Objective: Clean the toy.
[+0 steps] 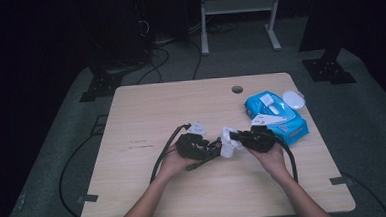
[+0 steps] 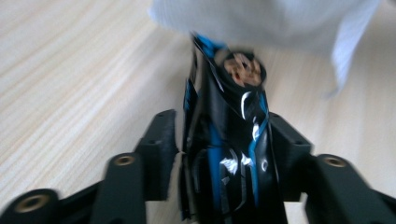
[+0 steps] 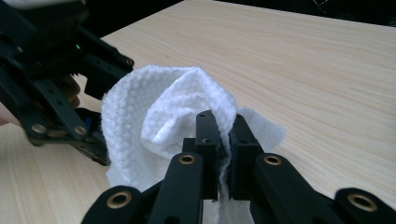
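While the two grippers meet near the middle of the table [image 1: 146,111], the right gripper [image 3: 225,135] has its jaws pressed together on a white wipe [image 3: 154,116], which hangs between the hands just above the wood. The left gripper [image 2: 219,140] has a dark packet with blue stripes [image 2: 229,140] standing between its jaws; whether the pads press it I cannot tell. The wipe sits right against that packet's top end. Beyond the right hand [image 1: 273,157] lies one blue pack of wipes [image 1: 276,115], with one white lid-like piece [image 1: 293,99] just beside it. One round hole [image 1: 237,89] marks the far edge.
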{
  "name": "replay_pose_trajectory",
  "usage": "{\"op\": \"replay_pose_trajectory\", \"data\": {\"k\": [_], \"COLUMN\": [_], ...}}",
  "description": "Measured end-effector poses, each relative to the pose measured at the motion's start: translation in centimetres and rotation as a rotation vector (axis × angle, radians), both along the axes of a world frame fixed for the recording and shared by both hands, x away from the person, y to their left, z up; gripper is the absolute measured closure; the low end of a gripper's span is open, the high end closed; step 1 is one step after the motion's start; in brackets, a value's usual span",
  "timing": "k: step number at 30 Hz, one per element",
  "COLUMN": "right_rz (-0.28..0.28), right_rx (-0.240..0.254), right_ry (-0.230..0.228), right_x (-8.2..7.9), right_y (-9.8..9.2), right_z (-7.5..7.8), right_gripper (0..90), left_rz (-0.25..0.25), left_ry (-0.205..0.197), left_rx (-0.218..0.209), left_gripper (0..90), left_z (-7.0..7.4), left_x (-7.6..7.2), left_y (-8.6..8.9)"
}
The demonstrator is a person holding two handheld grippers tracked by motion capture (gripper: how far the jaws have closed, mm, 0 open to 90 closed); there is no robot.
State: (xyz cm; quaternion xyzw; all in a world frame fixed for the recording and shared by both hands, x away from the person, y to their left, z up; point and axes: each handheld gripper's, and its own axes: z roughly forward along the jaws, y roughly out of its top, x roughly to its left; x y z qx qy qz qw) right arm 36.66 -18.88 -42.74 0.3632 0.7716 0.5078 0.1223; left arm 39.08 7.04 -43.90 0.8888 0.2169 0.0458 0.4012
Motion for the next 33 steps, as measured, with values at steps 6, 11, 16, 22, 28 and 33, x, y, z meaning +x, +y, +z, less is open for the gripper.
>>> {"op": "replay_pose_trajectory", "data": {"k": [6, 11, 16, 22, 28, 33], "right_rz": [0.014, 0.036, 0.062, 0.087, 0.094, 0.102], "right_rx": [-0.002, 0.001, -0.006, -0.042, -0.075, -0.108], "right_ry": [0.001, 0.006, 0.004, -0.001, -0.005, -0.035], "right_x": [0.1, 0.1, 0.5, 0.7, 0.5, -0.1], "right_y": [0.5, 1.5, 2.5, 3.7, 3.9, 3.9], "right_z": [0.0, -0.1, -0.1, -0.1, -0.5, -0.5], "right_gripper": [84.2, 84.2, 84.2, 84.2, 84.2, 84.2], "left_rz": [0.009, 0.043, 0.086, 0.103, 0.104, 0.093], "left_ry": [0.055, 0.114, 0.16, 0.176, 0.134, 0.081], "left_rx": [-0.13, -0.18, -0.184, -0.201, -0.183, -0.153], "left_gripper": [41.3, 37.5, 36.3, 35.6, 36.8, 37.1], "left_z": [1.2, 1.4, 0.7, -0.2, 0.0, 0.3], "left_x": [-0.1, 0.5, 1.0, 0.9, 0.4, -0.3], "left_y": [1.5, 3.3, 4.4, 4.4, 4.3, 3.8]}}
